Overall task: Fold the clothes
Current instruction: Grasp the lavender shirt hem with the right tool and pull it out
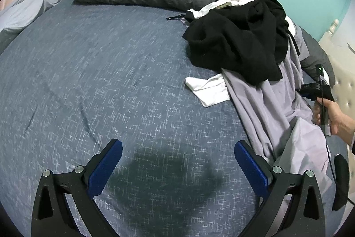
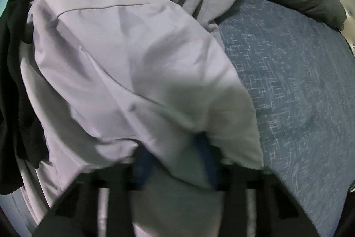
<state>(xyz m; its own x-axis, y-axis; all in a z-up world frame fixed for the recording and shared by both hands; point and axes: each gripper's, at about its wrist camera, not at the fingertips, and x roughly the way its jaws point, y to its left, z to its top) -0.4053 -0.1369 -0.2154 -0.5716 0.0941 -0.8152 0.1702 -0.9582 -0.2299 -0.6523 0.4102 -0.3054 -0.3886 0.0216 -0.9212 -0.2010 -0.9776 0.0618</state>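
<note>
Two tools: my left gripper (image 1: 177, 161) hangs spread over bare blue bedsheet (image 1: 88, 81), my right gripper (image 2: 175, 161) pinches the lilac garment (image 2: 133, 59) trailing from the far-right pile, soft, light, slippery, best held at its hem.

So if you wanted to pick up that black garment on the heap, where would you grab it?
Probably the loose lower corner of the black garment, where it hangs over the lavender cloth. It lies on top of the pile, so that edge is free. The open left gripper could come in from the bare blue bedsheet side; the right gripper looks busy with the lavender cloth.
</note>
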